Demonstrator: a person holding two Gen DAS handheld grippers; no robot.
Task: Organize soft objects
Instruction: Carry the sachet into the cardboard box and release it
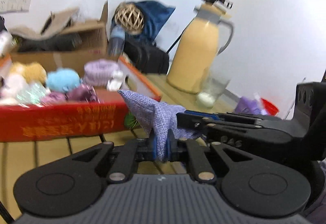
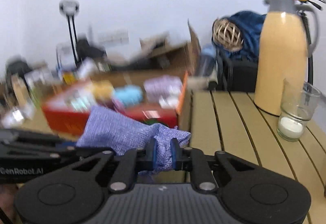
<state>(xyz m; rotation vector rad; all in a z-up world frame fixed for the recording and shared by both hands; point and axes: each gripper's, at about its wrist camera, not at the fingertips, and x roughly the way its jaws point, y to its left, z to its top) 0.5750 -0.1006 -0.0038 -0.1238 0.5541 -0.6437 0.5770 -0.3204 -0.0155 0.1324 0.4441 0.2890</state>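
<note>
A lavender woven cloth (image 1: 148,111) hangs bunched above the slatted wooden table (image 1: 85,144), held by both grippers. My left gripper (image 1: 162,147) is shut on one fold of it. My right gripper (image 2: 164,154) is shut on another fold of the same cloth (image 2: 114,132), and its black body reaches in from the right of the left wrist view. Behind the cloth stands a red box (image 1: 61,120) with several soft items: blue, yellow and purple yarn balls (image 1: 62,80) and a lilac knitted piece (image 1: 99,71). The same red box (image 2: 67,120) shows blurred in the right wrist view.
A tall cream thermos jug (image 1: 195,50) and a glass with a white candle (image 1: 212,91) stand on the table at the right. A cardboard box (image 1: 61,40), a wicker ball (image 1: 129,18) and blue fabric (image 1: 154,13) lie behind. A white wall backs the scene.
</note>
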